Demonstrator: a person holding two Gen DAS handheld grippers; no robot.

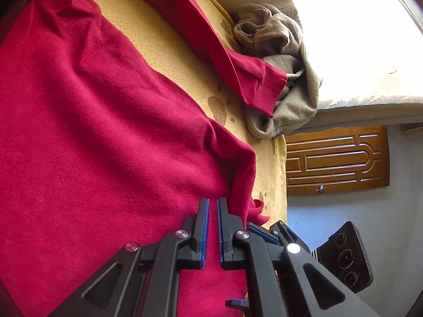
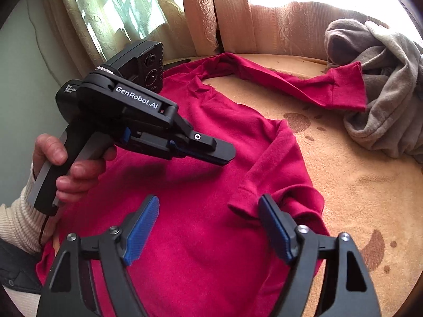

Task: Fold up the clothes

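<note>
A red long-sleeved sweater (image 1: 105, 132) (image 2: 206, 237) lies spread on a tan blanket (image 2: 357, 185). One sleeve (image 2: 317, 87) stretches out to the far right, its cuff resting on a grey garment. The other sleeve (image 2: 275, 163) is folded in over the body, its cuff just inside my right gripper's right finger. My right gripper (image 2: 210, 200) hangs open over the sweater's body, with nothing pressed between its pads. My left gripper (image 1: 212, 203) (image 2: 227, 157) is shut and empty, hovering over the sweater's middle, a hand (image 2: 71, 169) on its handle.
A crumpled grey garment (image 1: 285, 79) (image 2: 383, 92) lies at the blanket's far right. Patterned curtains (image 2: 127, 8) hang behind the surface. A wooden door (image 1: 335, 161) shows beyond the blanket's edge. The tan blanket (image 1: 164, 52) has brown spots.
</note>
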